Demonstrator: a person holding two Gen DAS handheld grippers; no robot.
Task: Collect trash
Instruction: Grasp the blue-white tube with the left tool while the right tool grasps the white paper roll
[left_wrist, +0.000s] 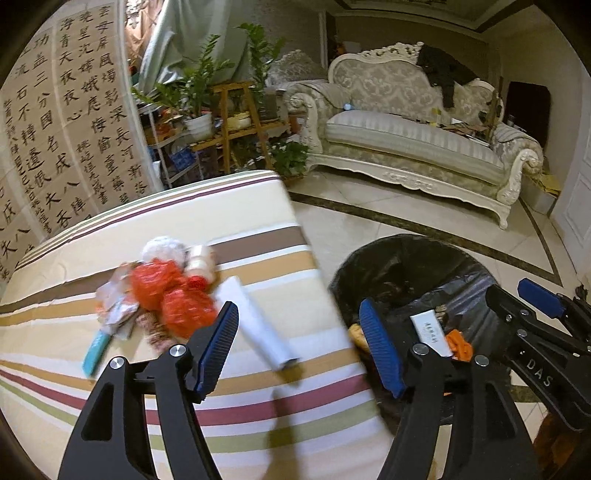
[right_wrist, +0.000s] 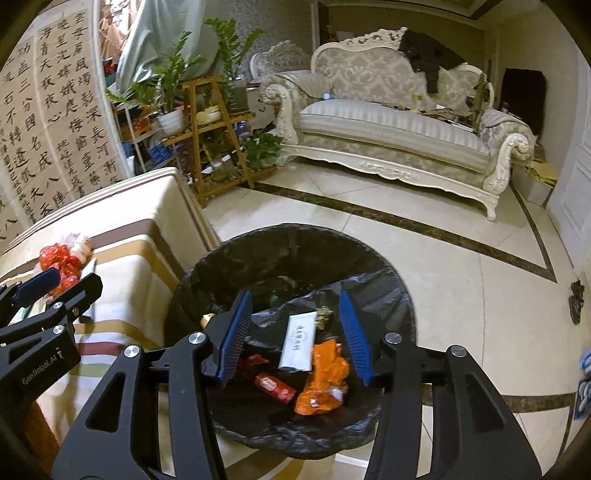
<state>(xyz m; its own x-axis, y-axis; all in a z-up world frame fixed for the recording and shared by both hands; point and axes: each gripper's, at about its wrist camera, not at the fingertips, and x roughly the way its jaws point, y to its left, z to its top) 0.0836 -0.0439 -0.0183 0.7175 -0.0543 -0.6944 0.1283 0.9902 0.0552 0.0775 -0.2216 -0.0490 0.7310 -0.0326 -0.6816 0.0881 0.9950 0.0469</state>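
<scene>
Trash pile (left_wrist: 162, 295) lies at the left on the striped counter (left_wrist: 258, 406), bunched up so it's easy to grab: red wrapper, white tube, scraps. Left claw (left_wrist: 299, 343) hangs wide and empty over the counter edge, tilted down, likely heading for the pile. Right: bin (right_wrist: 295, 251) stands on the floor just beside the counter; right claw (right_wrist: 291, 334) part-open, empty, angled down over the orange wrapper (right_wrist: 321, 380) inside.

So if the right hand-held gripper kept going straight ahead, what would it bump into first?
Probably the trash lying in the black-lined bin: the right hand-held gripper points down into it, open and empty, toward the white packet. Depth is uncertain.
</scene>
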